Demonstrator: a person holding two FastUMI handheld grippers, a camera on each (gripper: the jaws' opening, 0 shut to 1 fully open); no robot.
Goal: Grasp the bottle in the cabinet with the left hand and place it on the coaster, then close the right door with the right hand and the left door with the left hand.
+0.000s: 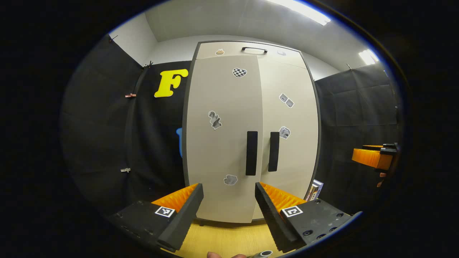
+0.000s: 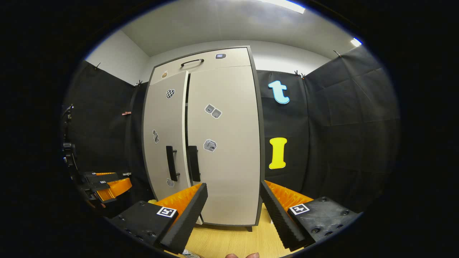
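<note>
Black cloth (image 2: pixel 340 125) hangs on both sides of the booth, pinned up with small clips, and above it a plain white wall (image 2: pixel 118 53) runs up to a pale ceiling (image 1: pixel 229 18). Long strip lights (image 1: pixel 301 9) glow overhead, bright and white. Down low there's a light wooden surface (image 2: pixel 233 240), warm yellow. A few books or boxes (image 1: pixel 315 190) stand upright near the floor on the right in the left gripper view, tucked against the dark cloth.

Both gripper views face the cabinet (image 1: pixel 251 132) front, near.
</note>
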